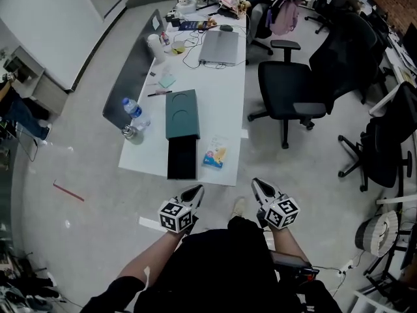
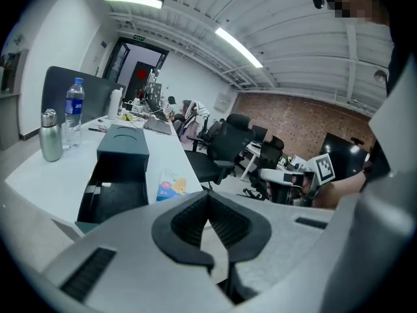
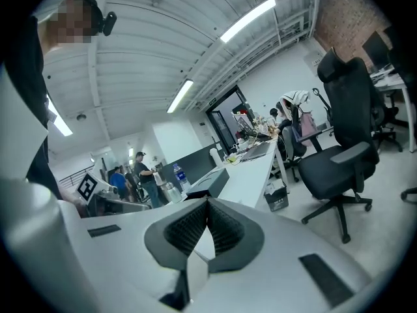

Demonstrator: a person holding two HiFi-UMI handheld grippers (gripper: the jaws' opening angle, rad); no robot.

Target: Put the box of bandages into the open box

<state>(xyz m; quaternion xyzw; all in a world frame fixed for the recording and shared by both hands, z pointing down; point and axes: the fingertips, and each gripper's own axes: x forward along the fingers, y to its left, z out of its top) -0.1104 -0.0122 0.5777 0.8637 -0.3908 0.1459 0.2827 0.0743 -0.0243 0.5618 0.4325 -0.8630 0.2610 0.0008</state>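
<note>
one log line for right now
phase: not started | left gripper: shut, empty | right gripper: shut, empty | bandage box: beside open box, untouched

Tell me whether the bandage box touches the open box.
Apart. The head view shows a strip of bare table between the bandage box and the open box.

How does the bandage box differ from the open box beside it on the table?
The small pale-blue printed bandage box is far smaller than the dark teal-and-black open box. The bandage box lies flat and looks closed; the dark box stands open, its black interior showing. Both rest on the white table near its front edge, side by side, not touching.
</note>
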